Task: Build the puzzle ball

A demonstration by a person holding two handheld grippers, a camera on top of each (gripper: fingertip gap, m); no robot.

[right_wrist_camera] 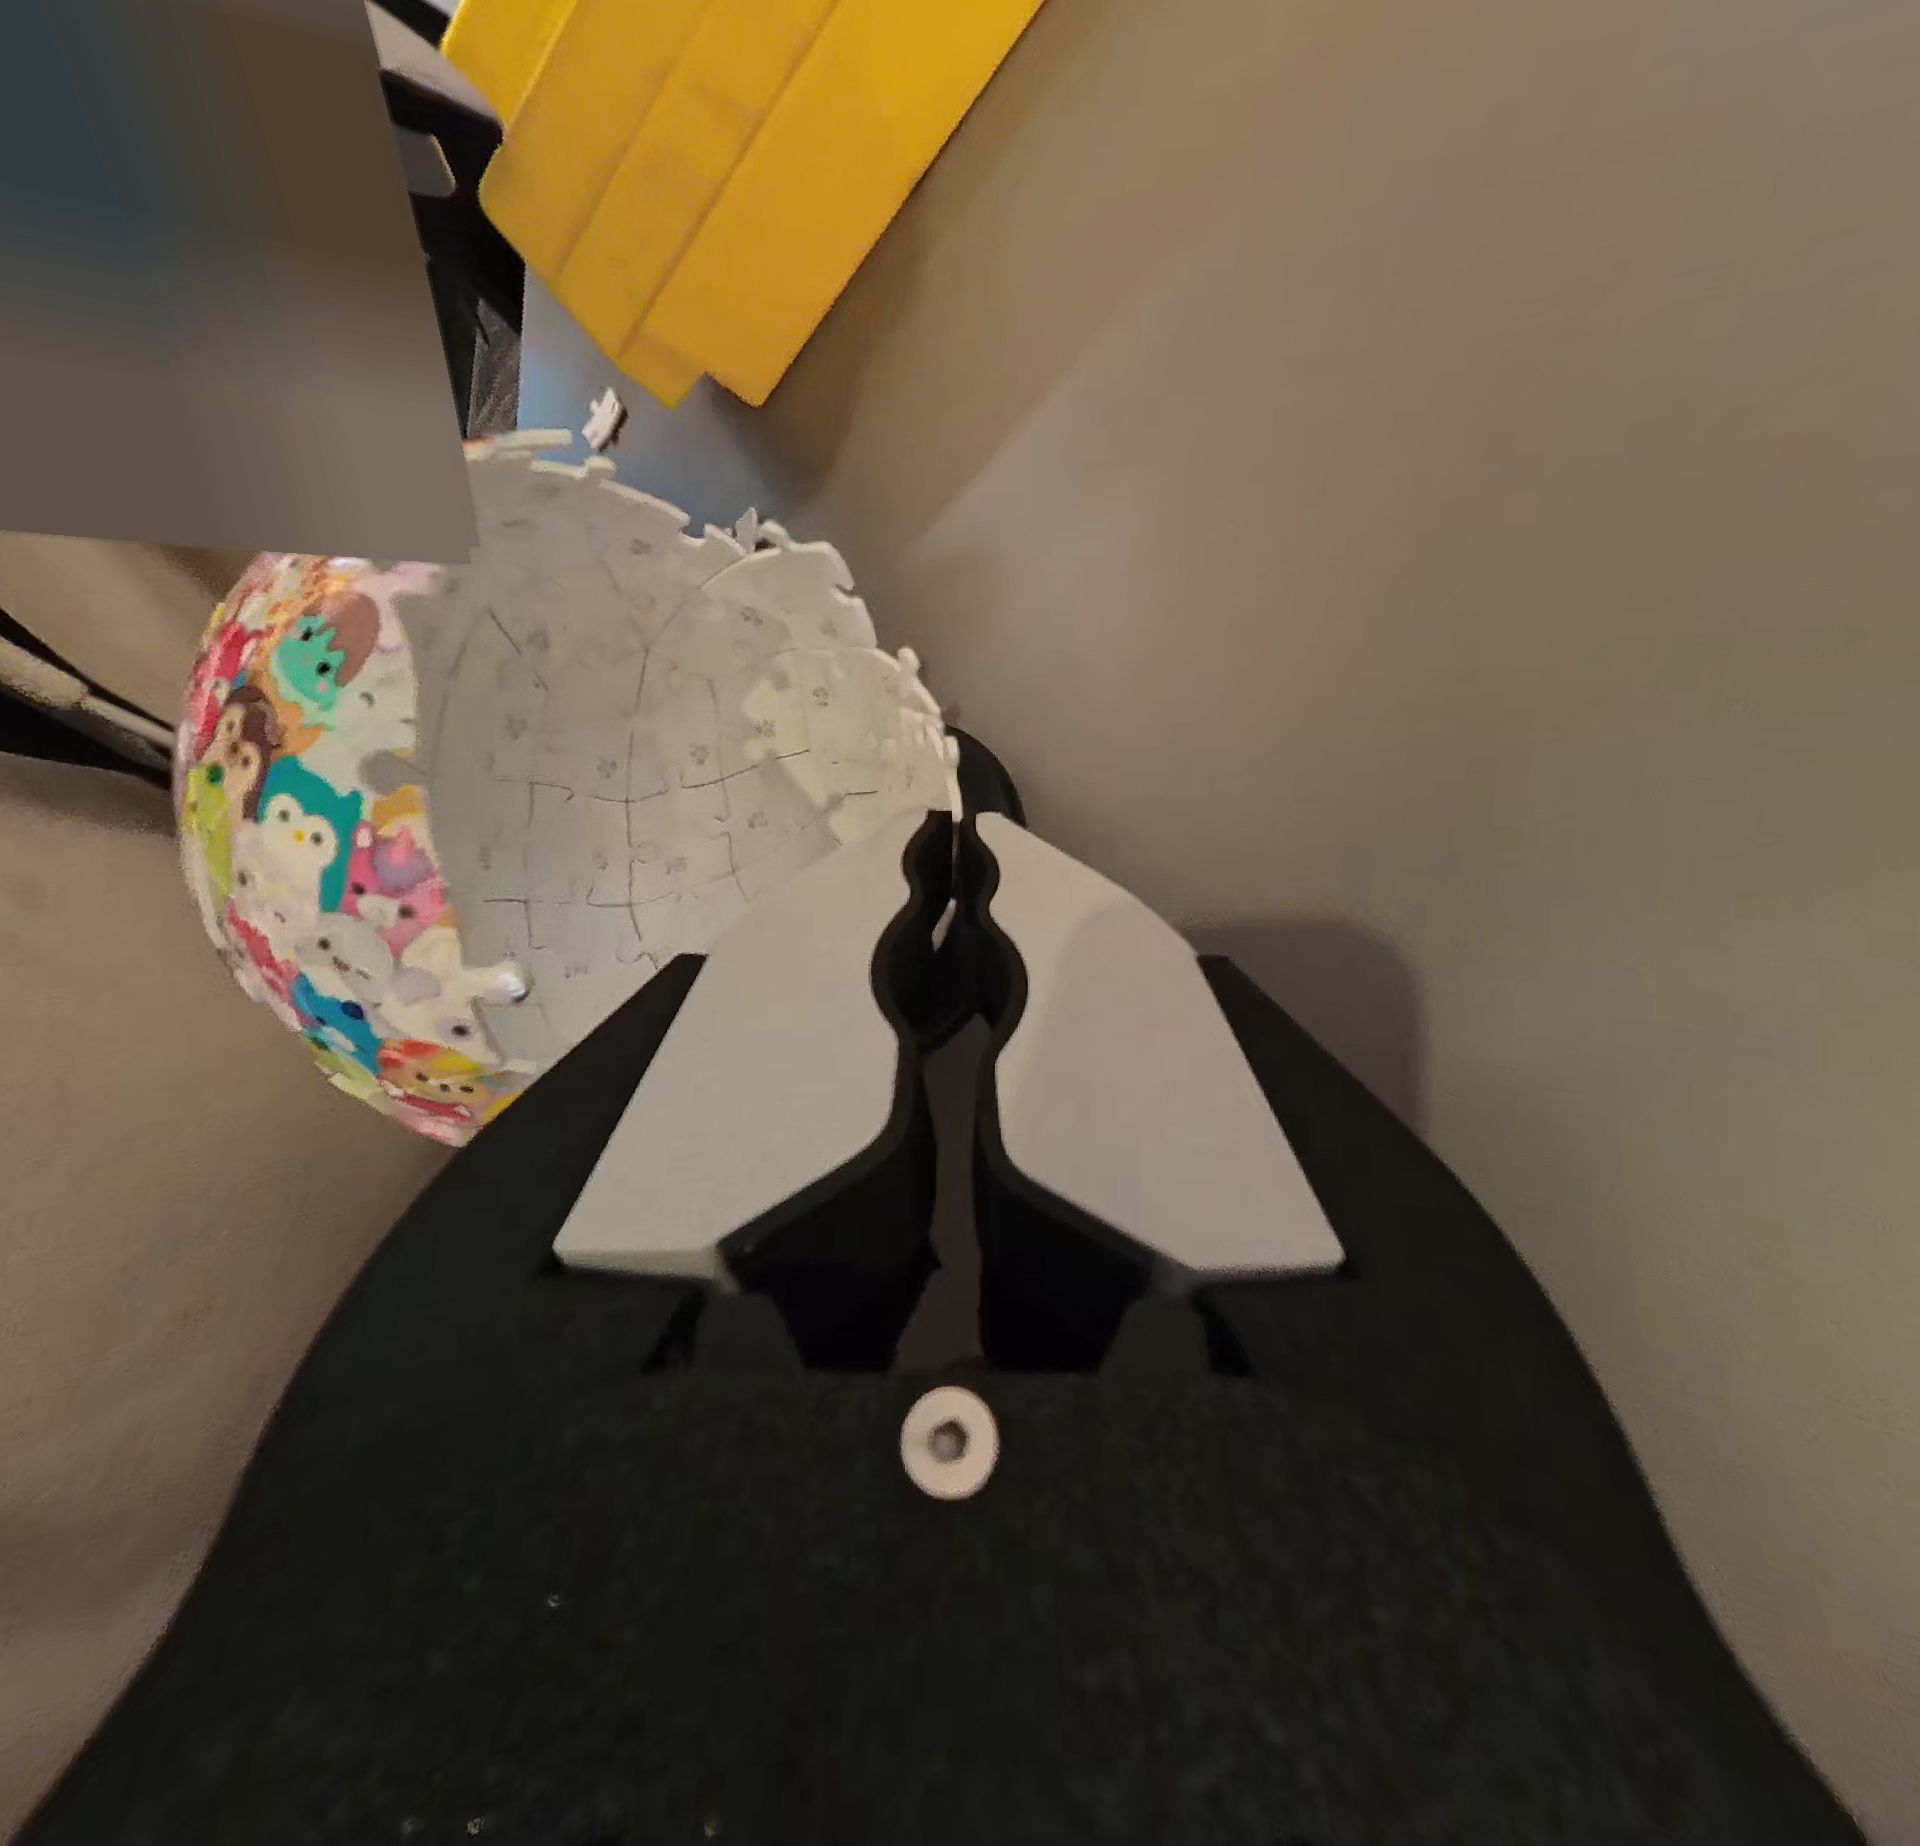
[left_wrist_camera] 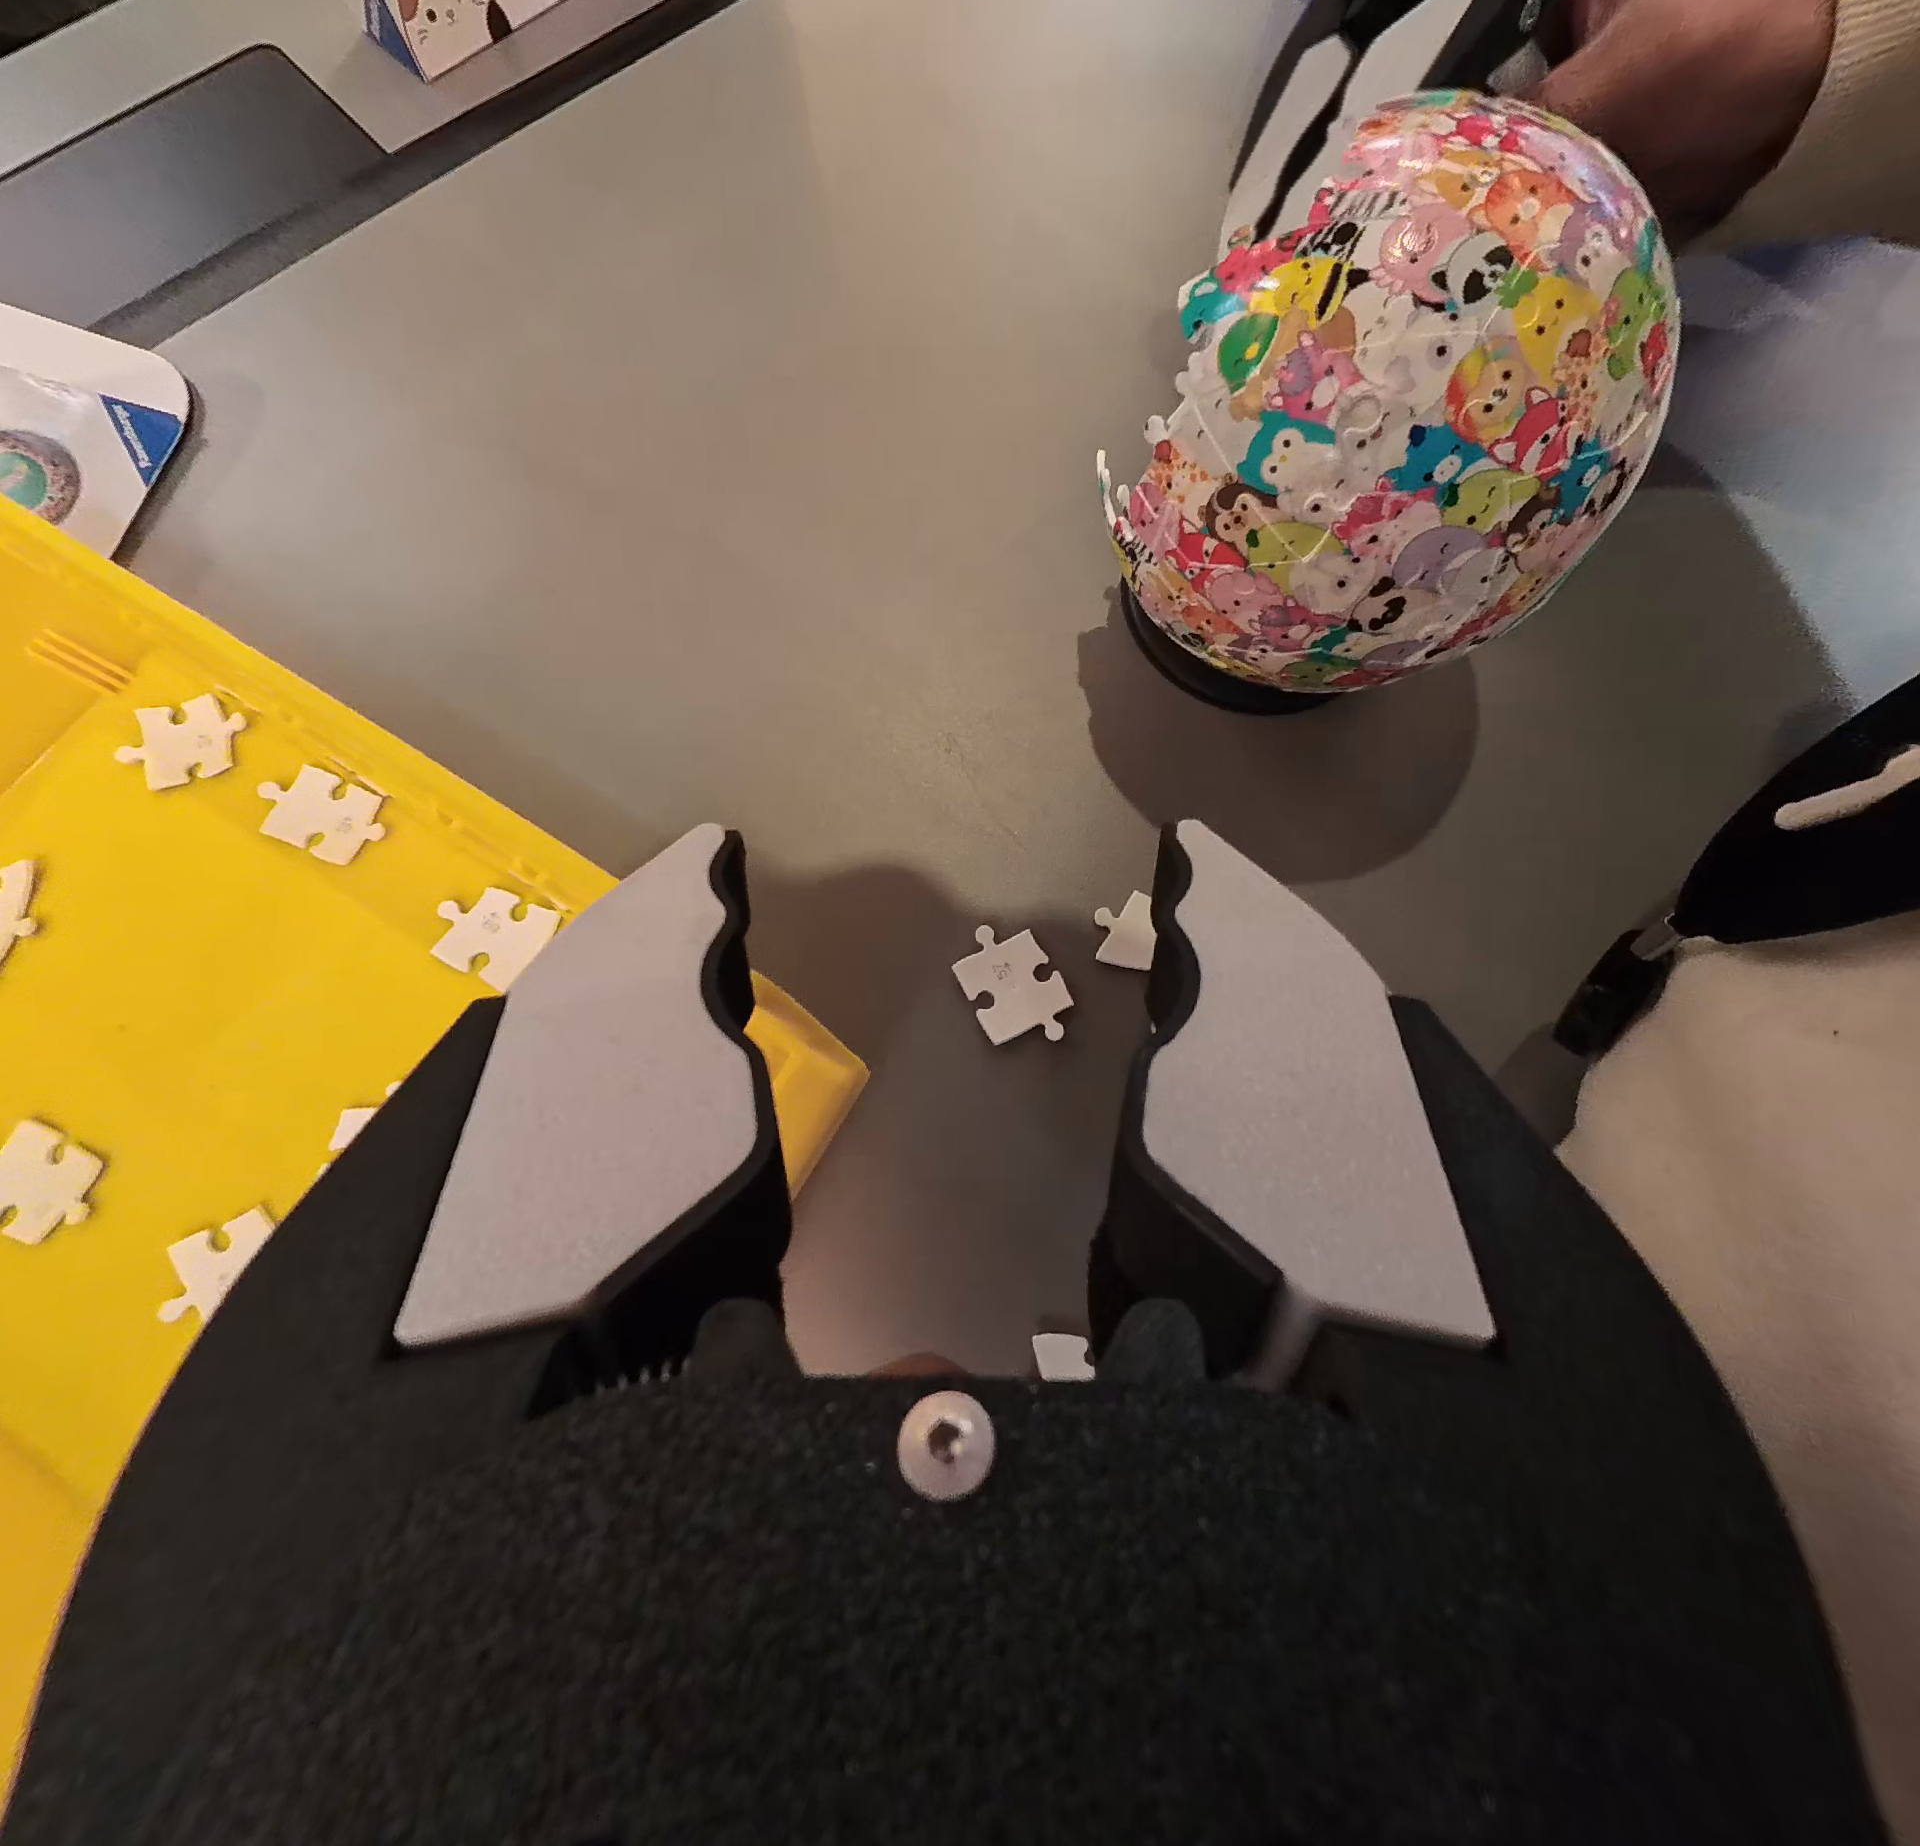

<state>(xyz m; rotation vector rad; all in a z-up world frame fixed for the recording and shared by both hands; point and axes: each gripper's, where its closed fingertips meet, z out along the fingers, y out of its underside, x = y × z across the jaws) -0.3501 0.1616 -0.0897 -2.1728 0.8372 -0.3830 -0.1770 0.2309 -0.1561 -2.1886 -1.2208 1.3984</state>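
We can't see much of the puzzle ball's (right_wrist_camera: 582, 788) far side in the right wrist view: a mosaic patch covers its upper left, and our own fingers cut off its lower right edge. From the left wrist view the ball's (left_wrist_camera: 1423, 414) open side is turned away, so only the colourful printed shell shows, sitting on a dark stand (left_wrist_camera: 1226, 679) that is mostly hidden beneath it. The right hand-held gripper (right_wrist_camera: 951, 830) is pinched nearly closed on the jagged white rim of the ball, a thin sliver of piece edge visible between its fingertips; whether that sliver is a loose piece or part of the shell, we cannot tell. The left hand-held gripper (left_wrist_camera: 951, 861) hovers with its jaws spread wide, holding nothing. Between its fingers on the grey bench (left_wrist_camera: 727, 446) lies a white puzzle piece (left_wrist_camera: 1013, 981), face down, and a second piece (left_wrist_camera: 1124, 932) is half hidden behind the right finger. To the left of this gripper sits a yellow tray (left_wrist_camera: 125, 965) with more white pieces scattered in it.
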